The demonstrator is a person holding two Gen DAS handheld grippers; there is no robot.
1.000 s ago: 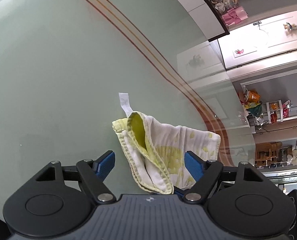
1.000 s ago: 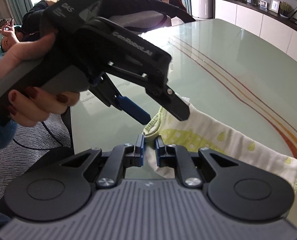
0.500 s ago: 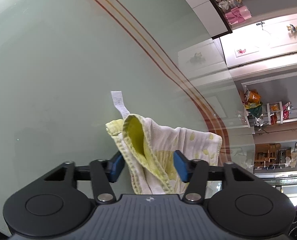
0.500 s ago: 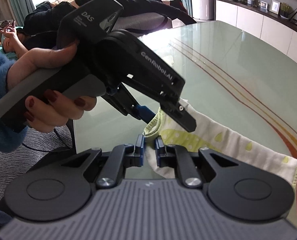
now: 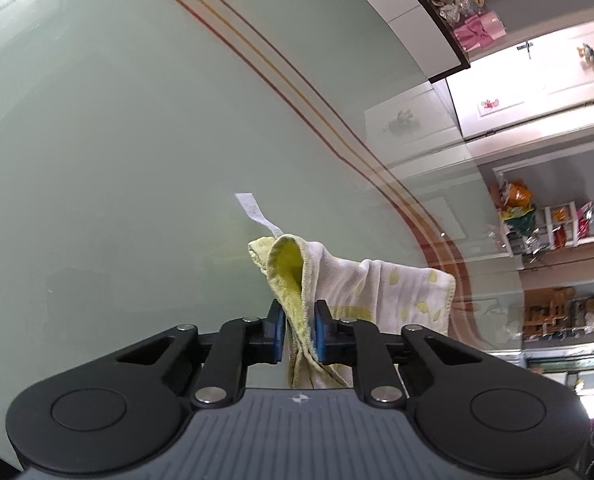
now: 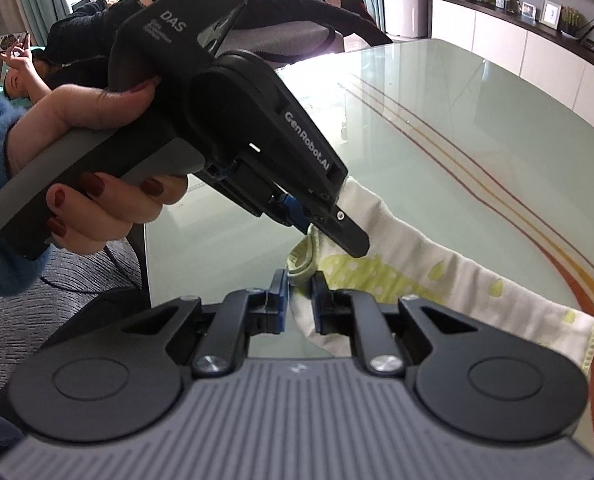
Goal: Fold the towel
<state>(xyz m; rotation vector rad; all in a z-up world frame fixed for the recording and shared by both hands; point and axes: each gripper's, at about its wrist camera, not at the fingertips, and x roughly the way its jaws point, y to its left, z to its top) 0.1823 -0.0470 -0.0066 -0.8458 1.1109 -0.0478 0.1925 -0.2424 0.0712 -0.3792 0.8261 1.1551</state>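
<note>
Left tongs (image 5: 299,330) closing from wide apart onto bunched yellow hem of towel (image 5: 381,292), right tongs (image 6: 299,300) nearly closed, pinching neighbouring corner, towel lifted off glass bench (image 5: 137,160), long axis trailing rightward, white tag (image 5: 253,212) pointing away

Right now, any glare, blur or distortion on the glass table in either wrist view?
Left wrist: fisheye bends the pale green glass table and its stripes; cabinet reflections near the white-and-yellow towel; sharp. Right wrist: blown-out glare on the far table edge; hand and background slightly soft.
</note>
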